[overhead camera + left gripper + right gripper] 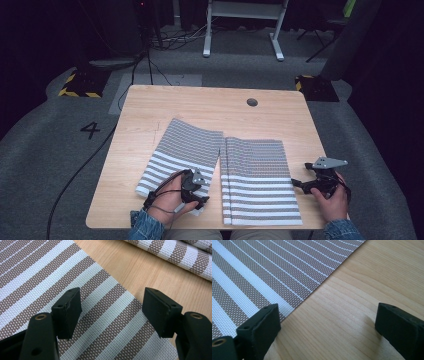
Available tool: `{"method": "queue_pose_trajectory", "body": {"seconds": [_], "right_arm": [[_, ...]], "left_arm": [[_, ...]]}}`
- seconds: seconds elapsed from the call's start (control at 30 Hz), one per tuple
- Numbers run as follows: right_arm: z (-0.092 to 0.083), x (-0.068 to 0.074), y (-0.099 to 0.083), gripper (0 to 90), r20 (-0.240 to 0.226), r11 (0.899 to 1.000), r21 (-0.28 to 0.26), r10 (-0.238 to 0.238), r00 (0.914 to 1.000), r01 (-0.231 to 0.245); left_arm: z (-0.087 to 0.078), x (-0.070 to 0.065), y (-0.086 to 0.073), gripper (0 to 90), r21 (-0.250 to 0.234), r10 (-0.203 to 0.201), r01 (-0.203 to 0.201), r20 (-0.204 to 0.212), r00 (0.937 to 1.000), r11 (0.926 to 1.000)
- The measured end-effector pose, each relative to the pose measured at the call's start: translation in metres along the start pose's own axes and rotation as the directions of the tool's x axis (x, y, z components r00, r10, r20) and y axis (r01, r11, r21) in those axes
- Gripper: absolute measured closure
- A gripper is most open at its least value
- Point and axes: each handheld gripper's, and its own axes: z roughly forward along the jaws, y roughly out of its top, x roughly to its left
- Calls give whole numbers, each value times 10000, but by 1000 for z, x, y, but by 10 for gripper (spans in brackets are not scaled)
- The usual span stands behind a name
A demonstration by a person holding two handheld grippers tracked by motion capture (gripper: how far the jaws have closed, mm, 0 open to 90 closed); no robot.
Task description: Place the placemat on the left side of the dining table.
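High view: wooden table (pixel 150 105) with two striped woven placemats side by side. Left placemat (pixel 182 150) lies skewed, its near right corner under the left gripper (pixel 196 186). That gripper sits low over the mat, held by the person's left hand (pixel 167 197), a denim cuff showing at the bottom edge. Right placemat (pixel 257 175) lies squarer, a narrow strip of bare wood between it and the other. Right gripper (pixel 300 182) is just off that mat's right edge, over bare wood, jaws pointing toward the mat; right hand (pixel 332 200) behind it, grey plate on top. A round cable hole (pixel 252 102) lies far beyond both grippers.

Left gripper view: left gripper (pixel 112 310) has its jaws standing wide apart, nothing pinched between them. Below and between them, the left placemat (pixel 37 272), brown and white stripes. The mat's edge runs just inside the right-hand jaw, so that jaw hangs at the border with bare table (pixel 140 272). Ahead, across the wood, the right placemat (pixel 180 252).

Right gripper view: right gripper (pixel 327 320), jaws wide apart, empty. The right placemat (pixel 262 270) reaches the left-hand jaw, its edge just there. Between the jaws and under the right-hand one, bare table (pixel 367 277).
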Motion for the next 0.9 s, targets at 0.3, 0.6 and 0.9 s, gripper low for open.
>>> {"method": "queue_pose_trajectory", "body": {"seconds": [0.3, 0.6, 0.9], "right_arm": [[0, 0, 0, 65, 0, 10000, 0, -4, 10000, 4], [0, 0, 0, 65, -3, 10000, -2, 1, 10000, -1], [0, 0, 0, 65, -6, 10000, -1, 5, 10000, -5]], "left_arm": [[1, -1, -1, 334, -122, -93, 92, -159, 9998, 9999], [-3, 10, -2, 444, -388, -130, 133, 78, 9999, 9992], [-6, 24, -9, 638, -833, -1143, 1186, 551, 9919, 9894]]}}
